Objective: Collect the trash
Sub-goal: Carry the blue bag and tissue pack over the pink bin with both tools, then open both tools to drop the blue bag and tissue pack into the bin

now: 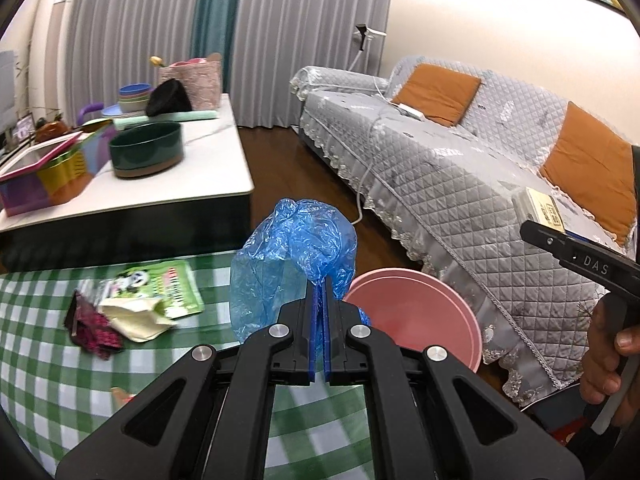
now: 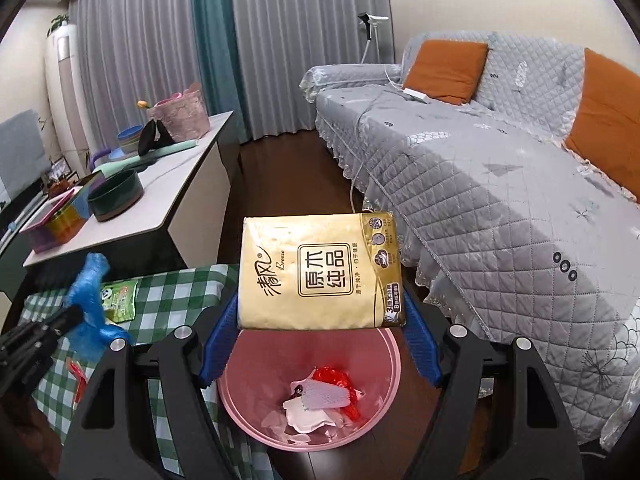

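Trash collection looks partway done: pink bin (image 2: 308, 384) on the floor, just off the near-right corner of the checked counter (image 1: 48, 376), already has a few scraps at the bottom, a red crinkled wrapper (image 2: 340, 384) and some white paper bits (image 2: 308, 412). Two more items are in hand. Left gripper (image 1: 320, 300): fingers nearly closed, pinching a crumpled blue plastic bag (image 1: 292, 256) that balloons up above the tips, held over the counter edge right next to the bin rim, not yet over the opening as far as I can judge. Right gripper (image 2: 320, 320): fingers spread wide and clamped on the two sides of a yellow tissue pack (image 2: 316, 272), flat face toward the camera, hanging directly above the bin mouth; my read is this one is ready to drop. Still left on the counter: green panda-print packet (image 1: 168, 284), a cream paper pouch (image 1: 132, 316) lying over it, a dark pink-patterned wrapper (image 1: 92, 328) beside that at the left, plus something red-orange (image 1: 120, 394) at the near edge, too cut off to identify. So at least three or four pieces remain after these two go in. White coffee table behind and the sofa on the right look unrelated to the job.
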`<state>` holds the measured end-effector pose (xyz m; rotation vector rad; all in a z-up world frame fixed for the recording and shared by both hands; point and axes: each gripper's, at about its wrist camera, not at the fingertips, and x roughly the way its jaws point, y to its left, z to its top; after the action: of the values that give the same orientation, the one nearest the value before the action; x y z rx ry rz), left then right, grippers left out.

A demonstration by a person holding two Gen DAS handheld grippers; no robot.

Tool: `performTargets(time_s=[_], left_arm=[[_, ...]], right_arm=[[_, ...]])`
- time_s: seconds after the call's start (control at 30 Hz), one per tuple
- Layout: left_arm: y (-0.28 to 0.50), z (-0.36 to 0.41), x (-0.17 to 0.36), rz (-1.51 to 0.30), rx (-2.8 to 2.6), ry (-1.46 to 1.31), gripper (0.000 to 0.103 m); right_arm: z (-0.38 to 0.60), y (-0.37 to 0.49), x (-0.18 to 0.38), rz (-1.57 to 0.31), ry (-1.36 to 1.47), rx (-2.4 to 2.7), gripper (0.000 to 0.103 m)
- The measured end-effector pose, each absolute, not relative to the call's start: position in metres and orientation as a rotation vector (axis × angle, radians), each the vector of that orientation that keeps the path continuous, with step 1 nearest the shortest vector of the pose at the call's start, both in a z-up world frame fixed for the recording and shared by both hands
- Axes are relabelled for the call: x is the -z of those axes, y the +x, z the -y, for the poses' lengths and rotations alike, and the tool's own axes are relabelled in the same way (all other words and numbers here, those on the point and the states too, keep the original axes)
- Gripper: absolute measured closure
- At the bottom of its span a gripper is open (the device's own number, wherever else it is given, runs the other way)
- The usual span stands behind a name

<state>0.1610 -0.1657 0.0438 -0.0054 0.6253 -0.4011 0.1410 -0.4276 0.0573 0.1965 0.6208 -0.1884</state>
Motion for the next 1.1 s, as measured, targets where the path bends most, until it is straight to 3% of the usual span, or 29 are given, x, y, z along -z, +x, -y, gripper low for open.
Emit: performTargets(time_s=[1.1], left_arm=[[0.195,0.262,0.0,-0.72,0.553,0.08,0.101]], right_arm=[[0.443,0.163,-0.028,-0.731,0.246,0.196,0.031]])
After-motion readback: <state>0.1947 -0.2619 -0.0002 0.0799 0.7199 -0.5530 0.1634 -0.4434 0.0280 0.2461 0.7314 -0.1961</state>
